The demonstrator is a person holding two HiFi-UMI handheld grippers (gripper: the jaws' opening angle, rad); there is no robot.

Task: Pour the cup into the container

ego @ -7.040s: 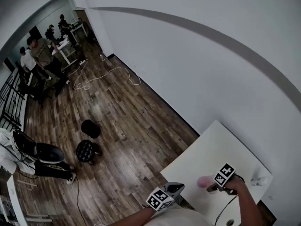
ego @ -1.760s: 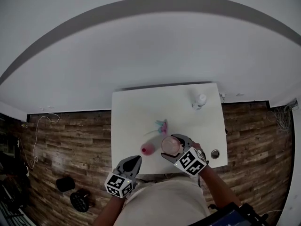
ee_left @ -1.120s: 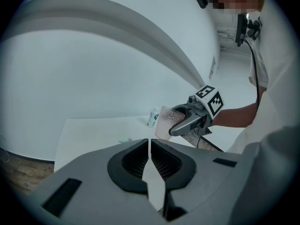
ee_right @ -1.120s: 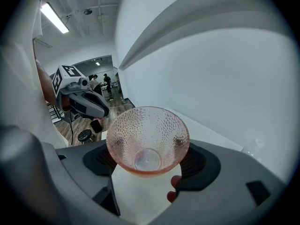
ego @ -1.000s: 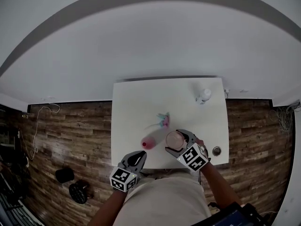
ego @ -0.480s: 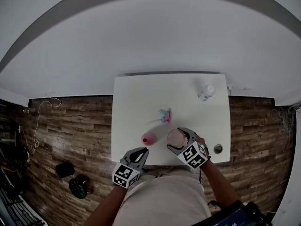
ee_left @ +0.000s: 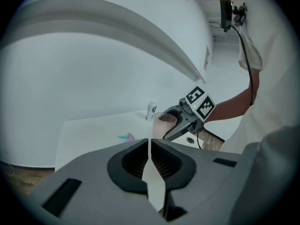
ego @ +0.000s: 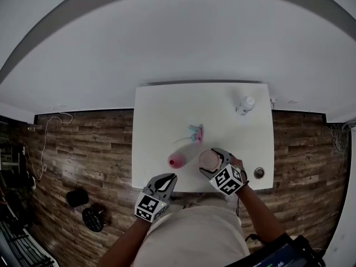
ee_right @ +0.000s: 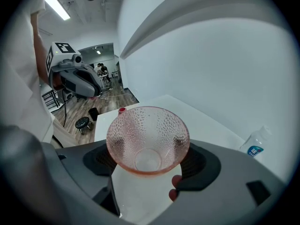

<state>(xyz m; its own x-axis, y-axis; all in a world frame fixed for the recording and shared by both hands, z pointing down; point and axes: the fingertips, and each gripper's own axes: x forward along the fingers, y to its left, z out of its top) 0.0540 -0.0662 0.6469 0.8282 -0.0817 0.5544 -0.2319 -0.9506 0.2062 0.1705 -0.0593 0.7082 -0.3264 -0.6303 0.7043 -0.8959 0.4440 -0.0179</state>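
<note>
Pink dimpled glass cup (ee_right: pixel 147 136) sits clamped betw. the jaws of the R gripper (ego: pixel 213 161), which press on its sides. It is held over the near part of the white table (ego: pixel 161 121), roughly upright as seen from the L gripper view. Small pink container (ego: pixel 177 161) stands just beside it to the left, apart from it, w/ bare tabletop between. Teal-and-pink clip (ego: pixel 194 132) lies a bit further back, near both, touching neither. Clear bottle w/ blue label (ego: pixel 245 104) stands well apart at the far R corner. Round grommet (ego: pixel 258 173) is in the near R corner. L gripper (ego: pixel 170 177) has its jaws together w/ nothing betw. them, off the table's near edge, near the container but not touching. Wood floor (ego: pixel 83 149) to the left has two dark stools (ego: pixel 84 207) and a thin cable (ego: pixel 50 138).
</note>
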